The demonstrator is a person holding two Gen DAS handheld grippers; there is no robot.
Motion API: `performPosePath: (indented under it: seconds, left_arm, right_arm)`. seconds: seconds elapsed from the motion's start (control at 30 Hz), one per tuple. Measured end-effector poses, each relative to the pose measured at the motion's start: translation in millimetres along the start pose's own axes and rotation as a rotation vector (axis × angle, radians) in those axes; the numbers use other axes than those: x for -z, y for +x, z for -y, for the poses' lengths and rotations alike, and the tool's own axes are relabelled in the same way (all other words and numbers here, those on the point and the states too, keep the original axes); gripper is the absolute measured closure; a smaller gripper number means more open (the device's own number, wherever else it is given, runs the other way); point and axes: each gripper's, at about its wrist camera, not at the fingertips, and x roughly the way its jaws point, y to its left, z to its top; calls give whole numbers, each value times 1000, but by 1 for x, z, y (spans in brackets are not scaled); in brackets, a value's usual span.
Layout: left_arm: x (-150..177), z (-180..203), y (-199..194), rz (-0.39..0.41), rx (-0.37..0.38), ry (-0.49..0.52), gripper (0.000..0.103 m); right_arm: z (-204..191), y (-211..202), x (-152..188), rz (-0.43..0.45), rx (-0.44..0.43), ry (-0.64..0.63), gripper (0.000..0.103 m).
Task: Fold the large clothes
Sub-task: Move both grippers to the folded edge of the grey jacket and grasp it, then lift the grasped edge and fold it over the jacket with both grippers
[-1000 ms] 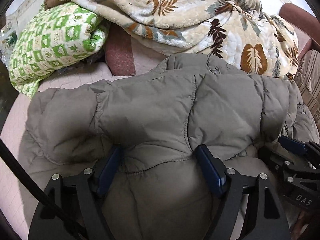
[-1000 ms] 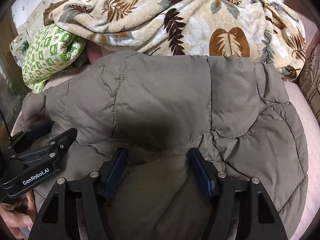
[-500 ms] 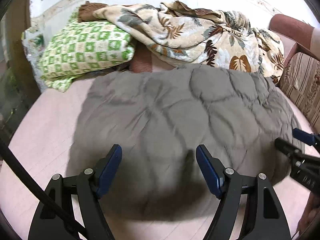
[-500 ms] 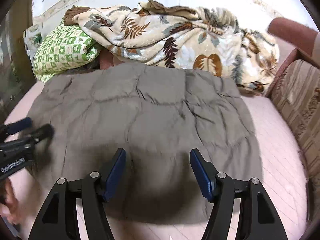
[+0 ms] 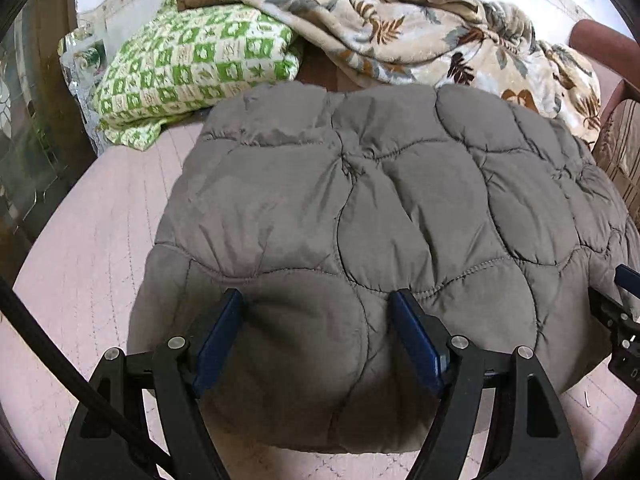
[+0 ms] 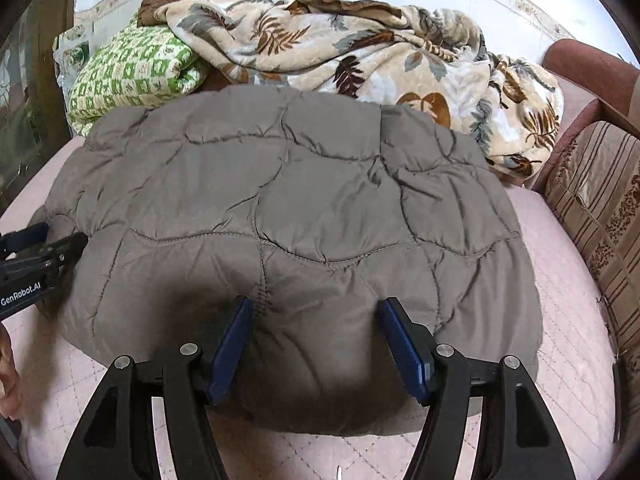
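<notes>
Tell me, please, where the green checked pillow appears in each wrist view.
Left wrist: green checked pillow at upper left, beyond the grey quilted jacket.
Right wrist: pillow at upper left, smaller.
Shared landmark: leaf-print blanket beside it, to its right.

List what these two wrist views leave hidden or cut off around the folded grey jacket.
- Jacket underside and folded-in sleeves: both views, covered by its own top layer.
- Right gripper: left wrist view, cut off by the right edge.
- Left gripper: right wrist view, cut off by the left edge.
- Brown cloth: both views, mostly buried under the leaf-print blanket.
</notes>
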Motion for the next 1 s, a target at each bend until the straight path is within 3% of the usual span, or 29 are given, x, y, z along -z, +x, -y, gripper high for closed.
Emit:
performPosePath:
  seconds: [0.33, 0.6, 0.7, 0.87, 1.0]
  left_arm:
    - [1, -5, 3, -22, 22, -18, 25]
    - [0, -17, -19, 16, -9, -27, 25]
    - [0, -32, -20, 14, -38, -60, 25]
    - [1, -61, -13, -29, -24, -151, 25]
    - [3, -62, -5, -57, -49, -131, 25]
  right_arm:
    - [1, 13, 3, -26, -2, 6, 27]
    - [19, -14, 1, 16, -29, 52, 27]
    - [41, -21, -1, 23, -36, 121, 27]
    - [74, -21, -2, 11, -46, 220, 27]
    - [87, -5, 5, -57, -114, 304, 27]
